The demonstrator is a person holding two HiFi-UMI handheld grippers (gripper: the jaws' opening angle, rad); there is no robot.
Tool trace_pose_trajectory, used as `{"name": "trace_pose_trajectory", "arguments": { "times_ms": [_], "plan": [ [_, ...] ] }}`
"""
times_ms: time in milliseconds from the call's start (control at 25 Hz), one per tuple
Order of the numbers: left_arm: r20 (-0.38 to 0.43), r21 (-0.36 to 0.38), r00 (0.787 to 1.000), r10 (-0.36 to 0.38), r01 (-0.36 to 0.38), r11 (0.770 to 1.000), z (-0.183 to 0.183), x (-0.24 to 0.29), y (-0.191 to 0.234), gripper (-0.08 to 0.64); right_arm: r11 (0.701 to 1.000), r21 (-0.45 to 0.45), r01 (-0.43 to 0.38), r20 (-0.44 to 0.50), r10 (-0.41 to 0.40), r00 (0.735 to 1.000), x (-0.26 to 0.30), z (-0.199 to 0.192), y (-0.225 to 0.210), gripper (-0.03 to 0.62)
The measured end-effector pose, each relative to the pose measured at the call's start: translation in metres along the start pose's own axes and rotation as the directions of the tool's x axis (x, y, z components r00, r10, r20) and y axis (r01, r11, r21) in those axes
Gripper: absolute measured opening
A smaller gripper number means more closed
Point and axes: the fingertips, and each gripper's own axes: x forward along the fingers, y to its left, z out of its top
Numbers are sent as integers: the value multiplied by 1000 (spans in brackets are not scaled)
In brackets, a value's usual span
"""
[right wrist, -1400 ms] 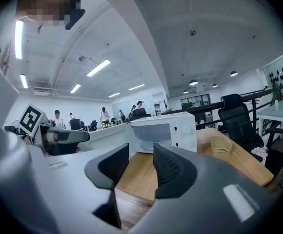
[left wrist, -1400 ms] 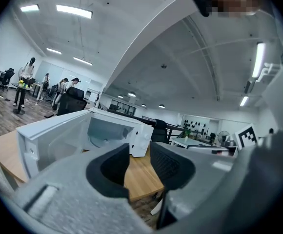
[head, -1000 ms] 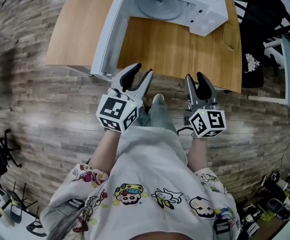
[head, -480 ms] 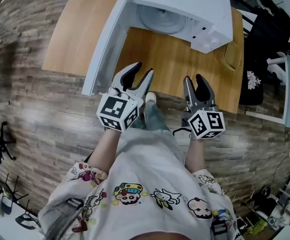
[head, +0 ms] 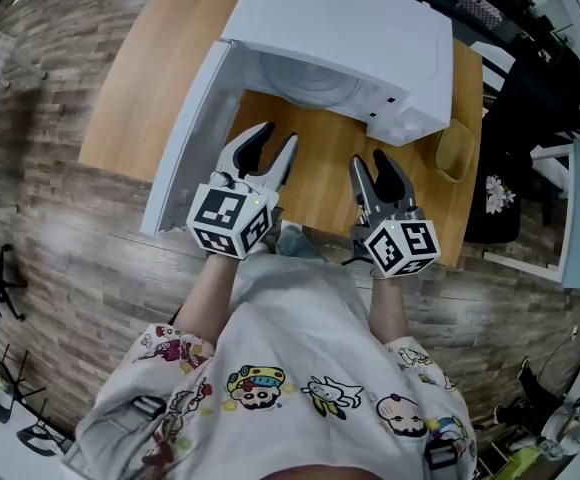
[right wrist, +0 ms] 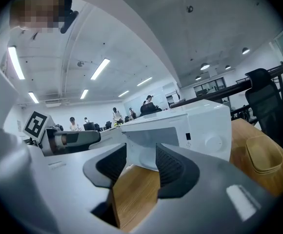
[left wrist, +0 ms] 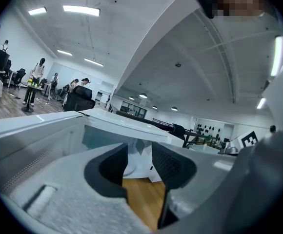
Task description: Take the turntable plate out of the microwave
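Approach stage. My left tool (head: 278, 138) and right tool (head: 368, 161) hover side by side over the near part of the desk (head: 140, 88). Both point into the microwave (head: 350, 38), whose door (head: 182, 138) stands wide open to the left.

- **Left tool:** jaws released, with nothing between them.
- **Right tool:** jaws have just been opening and are now spread wide, likewise empty.
- **Turntable plate (head: 315, 80):** it lies flat on the cavity floor, apart from both tools and farther in. I take the pale arc under the roof to be its near rim, though the shadow makes that uncertain.

To do this step well, I would:

- go in low and level;
- keep the left tool off the door and both tools clear of the cavity roof;
- slip one jaw under the near rim;
- pinch gently, since the plate is probably glass and would be slippery;
- lift before drawing back.
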Motion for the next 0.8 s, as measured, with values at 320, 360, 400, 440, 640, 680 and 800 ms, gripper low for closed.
{"name": "trace_pose_trajectory", "arguments": {
  "times_ms": [320, 360, 400, 440, 640, 680, 800],
  "plan": [
    [20, -45, 999, 40, -39, 998, 2, 22, 9, 149, 999, 6, -45, 0, 45, 999, 20, 11, -20, 181],
    [20, -48, 999, 41, -40, 998, 1, 23, 9, 149, 999, 8, -45, 0, 45, 999, 21, 11, -21, 181],
    [20, -50, 999, 41, -40, 998, 1, 25, 10, 149, 999, 11, -44, 0, 44, 999, 22, 12, -22, 181],
    [19, -50, 999, 39, -38, 998, 2, 26, 10, 149, 999, 13, -41, 1, 41, 999, 23, 12, -23, 181],
    [-3, -68, 1000, 20, -20, 998, 1, 31, 13, 149, 1000, 22, -13, -10, 13, 1000, 26, 13, -25, 181],
    [-9, -73, 1000, 16, -17, 997, 0, 32, 14, 149, 1000, 26, -7, -15, 7, 1000, 27, 12, -26, 181],
    [-23, -82, 1000, 2, -4, 997, 0, 36, 14, 149, 999, 37, 9, -24, -8, 1000, 30, 10, -28, 181]
  ]
}}
